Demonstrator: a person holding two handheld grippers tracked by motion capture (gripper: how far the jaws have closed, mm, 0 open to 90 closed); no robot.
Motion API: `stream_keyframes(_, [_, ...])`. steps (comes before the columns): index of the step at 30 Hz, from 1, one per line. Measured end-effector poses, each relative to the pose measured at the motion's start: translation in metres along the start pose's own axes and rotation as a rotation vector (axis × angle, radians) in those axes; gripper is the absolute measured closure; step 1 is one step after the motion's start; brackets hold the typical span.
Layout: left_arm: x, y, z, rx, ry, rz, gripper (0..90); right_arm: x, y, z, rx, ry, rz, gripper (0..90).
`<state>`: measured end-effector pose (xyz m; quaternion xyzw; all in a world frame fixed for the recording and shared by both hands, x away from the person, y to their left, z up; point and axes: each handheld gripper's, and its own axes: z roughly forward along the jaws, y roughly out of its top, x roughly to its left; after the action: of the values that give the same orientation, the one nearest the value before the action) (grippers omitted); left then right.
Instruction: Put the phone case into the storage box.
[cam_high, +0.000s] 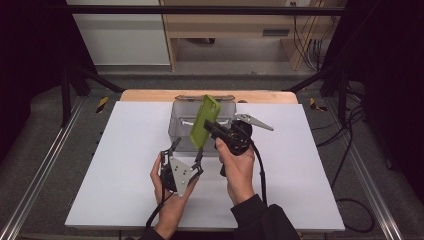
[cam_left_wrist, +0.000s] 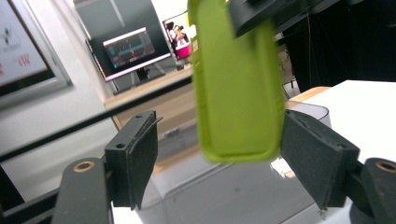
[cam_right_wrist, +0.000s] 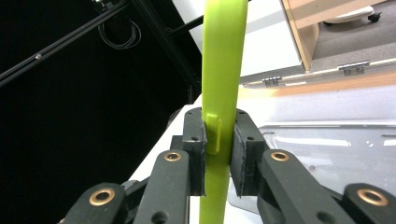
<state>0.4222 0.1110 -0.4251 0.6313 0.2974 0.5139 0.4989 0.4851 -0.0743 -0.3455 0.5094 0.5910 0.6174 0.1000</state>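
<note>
A lime-green phone case (cam_high: 204, 122) hangs upright above the table, clamped at its edge by my right gripper (cam_high: 214, 129), which is shut on it. In the right gripper view the green case (cam_right_wrist: 218, 93) runs up as a thin strip between the two pads (cam_right_wrist: 195, 140). My left gripper (cam_high: 184, 150) sits just below and in front of the case, open. In the left gripper view the case (cam_left_wrist: 236, 84) hangs between and beyond the spread pads (cam_left_wrist: 140, 149), not touching them.
A clear plastic box (cam_high: 180, 122) stands behind the case on the white table top (cam_high: 125, 160). A wooden strip (cam_high: 150, 95) edges the table's far side. Black frame bars and cables flank the table.
</note>
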Motion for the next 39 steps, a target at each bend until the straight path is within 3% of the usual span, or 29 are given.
stream_keyframes(5, [0.013, -0.005, -0.005, 0.018, -0.015, -0.049, 24.0, -0.003, 0.002, 0.0, -0.003, -0.002, -0.007, 77.8])
stream_keyframes(10, [0.024, -0.016, -0.014, 0.086, -0.041, -0.085, 18.5, -0.005, 0.005, -0.001, -0.007, -0.021, -0.037, 77.8])
stream_keyframes(15, [0.047, -0.027, -0.027, 0.132, -0.036, -0.1, 13.8, -0.007, 0.011, -0.003, -0.002, -0.025, -0.037, 77.8])
stream_keyframes(17, [0.06, -0.03, -0.033, 0.132, -0.016, -0.118, 12.5, -0.008, 0.014, -0.004, 0.003, -0.028, -0.042, 77.8])
stream_keyframes(20, [0.078, -0.034, -0.042, 0.14, 0.014, -0.113, 10.2, -0.008, 0.019, -0.005, 0.012, -0.037, -0.058, 77.8])
stream_keyframes(24, [0.1, -0.044, -0.055, 0.156, 0.036, -0.154, 8.8, -0.009, 0.027, -0.005, 0.022, -0.052, -0.077, 77.8])
stream_keyframes(29, [0.119, -0.058, -0.07, 0.184, 0.061, -0.19, 8.0, -0.008, 0.036, -0.002, 0.031, -0.078, -0.086, 77.8])
stream_keyframes(33, [0.134, -0.067, -0.077, 0.17, 0.088, -0.201, 7.2, -0.005, 0.042, 0.001, 0.023, -0.098, -0.105, 77.8])
stream_keyframes(36, [0.144, -0.074, -0.078, 0.166, 0.093, -0.249, 5.1, -0.002, 0.045, 0.003, 0.012, -0.124, -0.136, 77.8])
stream_keyframes(39, [0.15, -0.078, -0.077, 0.159, 0.087, -0.261, 4.0, -0.002, 0.047, 0.007, 0.019, -0.136, -0.154, 77.8])
